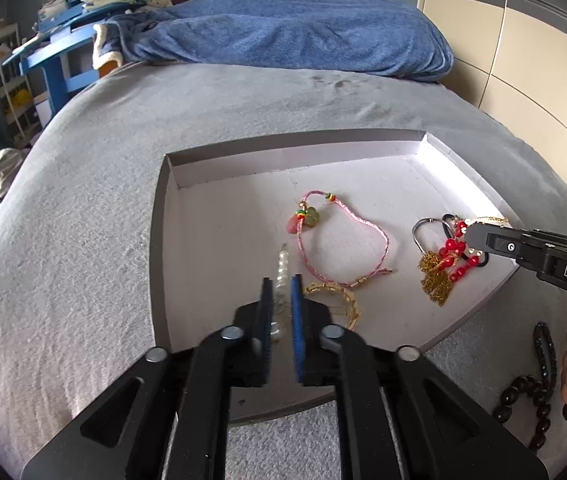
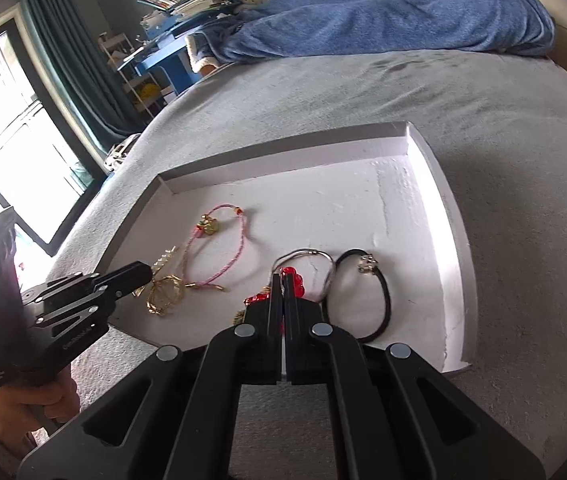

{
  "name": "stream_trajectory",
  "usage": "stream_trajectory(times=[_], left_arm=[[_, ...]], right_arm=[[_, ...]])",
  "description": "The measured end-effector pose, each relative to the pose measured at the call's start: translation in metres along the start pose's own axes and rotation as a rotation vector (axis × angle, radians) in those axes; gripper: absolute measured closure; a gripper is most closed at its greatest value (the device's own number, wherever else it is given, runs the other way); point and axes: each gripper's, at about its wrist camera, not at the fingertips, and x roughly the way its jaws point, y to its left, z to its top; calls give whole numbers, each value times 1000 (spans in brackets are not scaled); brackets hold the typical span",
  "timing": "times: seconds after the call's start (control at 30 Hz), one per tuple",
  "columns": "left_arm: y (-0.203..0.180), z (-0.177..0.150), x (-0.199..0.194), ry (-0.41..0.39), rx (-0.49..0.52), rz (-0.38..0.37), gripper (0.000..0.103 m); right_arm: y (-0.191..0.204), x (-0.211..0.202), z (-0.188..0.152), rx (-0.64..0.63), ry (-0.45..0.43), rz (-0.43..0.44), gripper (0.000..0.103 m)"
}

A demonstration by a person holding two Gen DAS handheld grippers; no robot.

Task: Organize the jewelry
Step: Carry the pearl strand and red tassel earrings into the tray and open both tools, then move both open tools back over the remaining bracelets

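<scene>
A shallow white tray [image 1: 219,208] lies on the grey bed. In it are a pink cord bracelet [image 1: 343,240], a gold bangle [image 1: 347,300], a pearl hair clip [image 1: 282,276], a silver ring hoop [image 2: 311,258] and a black hair tie [image 2: 379,300]. My left gripper [image 1: 281,292] has its jaws narrowly apart around the pearl clip. My right gripper [image 2: 283,284] is shut on the red bead and gold chain jewelry [image 1: 449,258], low over the tray's right side.
Dark bead bracelets [image 1: 531,392] lie on the grey bed cover [image 1: 83,240] outside the tray's right corner. A blue blanket [image 1: 283,32] is heaped at the far end. A blue desk with books [image 1: 75,20] stands at the back left.
</scene>
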Motion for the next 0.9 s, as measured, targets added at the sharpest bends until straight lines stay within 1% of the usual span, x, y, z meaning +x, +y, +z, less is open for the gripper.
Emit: stream_trajectory(times=[0.03, 0.07, 0.13, 0.17, 0.2, 0.23, 0.27, 0.3, 0.37, 0.43, 0.5, 0.57, 0.63, 0.7, 0.8, 0.9], left_arm=[[0, 0, -1, -4, -2, 3, 82], [0, 0, -2, -8, -5, 3, 78], [0, 1, -6, -26, -8, -3, 64], [0, 2, -10, -40, -7, -2, 60], [0, 3, -13, -52, -7, -3, 49], [-1, 3, -15, -62, -8, -3, 38], [-1, 4, -20, -81, -8, 0, 32], [-2, 5, -23, -93, -8, 5, 25], [-4, 5, -29, -110, -8, 8, 24], [-4, 4, -33, -118, -13, 8, 20], [-5, 3, -37, -125, -18, 7, 19], [-5, 1, -43, -131, -26, 8, 18], [-5, -2, -50, -141, -32, 6, 17], [-6, -4, -57, -150, -32, 9, 16], [-6, -8, -68, -163, -26, 18, 15], [-6, -15, -76, -166, -34, 21, 14]], right_arm=[[-1, 0, 0, 0, -4, -7, 103], [-1, 0, 0, -3, -4, -12, 102], [-1, -2, 0, -7, -9, -20, 99], [-1, -3, 1, -6, -11, -25, 90], [-2, -4, 1, -4, -16, -32, 76], [-2, -6, 1, -2, -22, -36, 70], [-3, -8, 0, 1, -31, -42, 65], [-3, -9, 0, 1, -37, -42, 65], [-3, -13, 1, 3, -49, -43, 65], [-3, -17, 1, 9, -59, -42, 62], [-5, -22, 0, 14, -74, -46, 55], [-5, -27, -1, 19, -83, -49, 53], [-6, -34, -4, 28, -95, -54, 49], [-7, -42, -6, 33, -109, -60, 43], [-8, -56, -11, 28, -131, -74, 38], [-10, -67, -18, 30, -143, -89, 37]])
